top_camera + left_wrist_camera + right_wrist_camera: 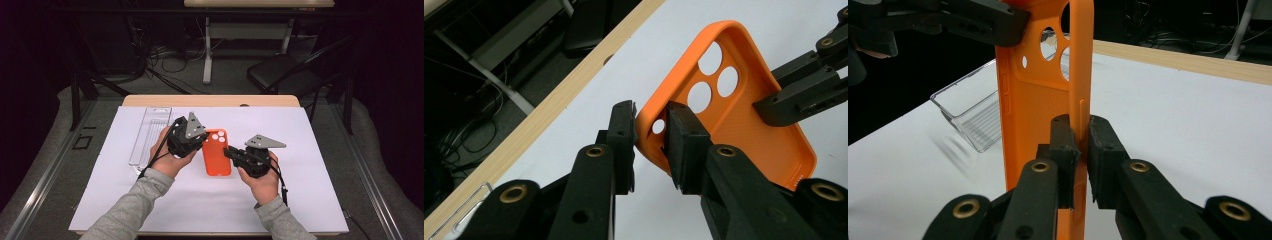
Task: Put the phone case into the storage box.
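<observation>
High view: I have both claws clamped on the orange phone case (217,159), mid-counter (310,200). Left claw (202,142) pinches its camera-hole corner, right claw (229,151) its side wall. I'd lift evenly, without twisting.

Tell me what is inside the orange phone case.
No phone: the orange phone case is an empty shell with a dotted inner face and open camera holes. Left gripper and right gripper each pinch a side wall, covering those spots.

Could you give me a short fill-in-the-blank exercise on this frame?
1. Both grippers pinch the rim of a phone case coloured ____.
2. The left gripper grips the case near its ____ holes.
3. The right gripper clamps one long ____ of the case.
4. The clear plastic tray lies on the ____ sheet.

Missing words: orange; camera; edge; white
</observation>
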### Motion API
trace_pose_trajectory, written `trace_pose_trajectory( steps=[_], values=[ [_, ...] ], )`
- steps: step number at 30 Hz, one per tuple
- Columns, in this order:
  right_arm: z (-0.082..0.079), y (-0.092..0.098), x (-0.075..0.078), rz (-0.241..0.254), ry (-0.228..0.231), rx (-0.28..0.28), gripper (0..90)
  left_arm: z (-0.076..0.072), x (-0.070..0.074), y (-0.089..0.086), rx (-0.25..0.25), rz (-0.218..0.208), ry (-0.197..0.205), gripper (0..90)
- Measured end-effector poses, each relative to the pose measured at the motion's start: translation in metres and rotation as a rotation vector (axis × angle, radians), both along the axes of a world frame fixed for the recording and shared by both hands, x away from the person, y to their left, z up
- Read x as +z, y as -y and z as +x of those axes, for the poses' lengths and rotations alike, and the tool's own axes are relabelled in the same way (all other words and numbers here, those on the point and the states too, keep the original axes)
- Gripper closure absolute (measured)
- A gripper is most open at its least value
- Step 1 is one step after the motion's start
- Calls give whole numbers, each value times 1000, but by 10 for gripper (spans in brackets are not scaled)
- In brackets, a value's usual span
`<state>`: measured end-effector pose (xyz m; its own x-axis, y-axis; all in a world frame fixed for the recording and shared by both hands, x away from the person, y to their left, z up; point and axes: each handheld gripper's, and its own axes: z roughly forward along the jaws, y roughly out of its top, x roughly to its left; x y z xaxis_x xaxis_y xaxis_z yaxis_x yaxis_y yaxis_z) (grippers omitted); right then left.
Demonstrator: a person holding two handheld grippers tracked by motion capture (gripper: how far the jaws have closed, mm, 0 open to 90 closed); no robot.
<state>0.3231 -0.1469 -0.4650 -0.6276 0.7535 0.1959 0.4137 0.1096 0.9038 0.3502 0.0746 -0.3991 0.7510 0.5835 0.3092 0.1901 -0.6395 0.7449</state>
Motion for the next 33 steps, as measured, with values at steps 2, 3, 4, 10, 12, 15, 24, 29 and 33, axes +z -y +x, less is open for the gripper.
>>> trace_pose_trajectory(
  steps=[2, 3, 4, 10, 12, 15, 24, 29, 33],
  values=[
    [0, 0, 0, 0, 0, 0, 823, 0, 0, 0, 1, -3, -3, 753],
    [0, 0, 0, 2, -1, -1, 823, 1, 0, -1, 0, -2, -4, 758],
    [0, 0, 0, 1, -1, -1, 822, 1, 0, -1, 1, -2, -6, 765],
    [0, 0, -1, 3, -3, -1, 823, 1, 1, -2, -1, -6, -12, 791],
    [0, -1, -1, 4, -4, -1, 823, 1, 1, -2, -1, -3, -14, 795],
    [1, 0, -1, 3, -4, 0, 822, 1, 1, -2, 3, -1, -17, 800],
    [1, 0, -1, 4, -7, 0, 823, 2, 2, -2, -1, 8, -21, 806],
    [1, 1, -1, 8, -10, 0, 822, 2, 3, -2, -4, 10, -24, 807],
    [2, 1, -2, 15, -21, 3, 821, 2, 3, -2, -6, 12, -27, 808]
  ],
)
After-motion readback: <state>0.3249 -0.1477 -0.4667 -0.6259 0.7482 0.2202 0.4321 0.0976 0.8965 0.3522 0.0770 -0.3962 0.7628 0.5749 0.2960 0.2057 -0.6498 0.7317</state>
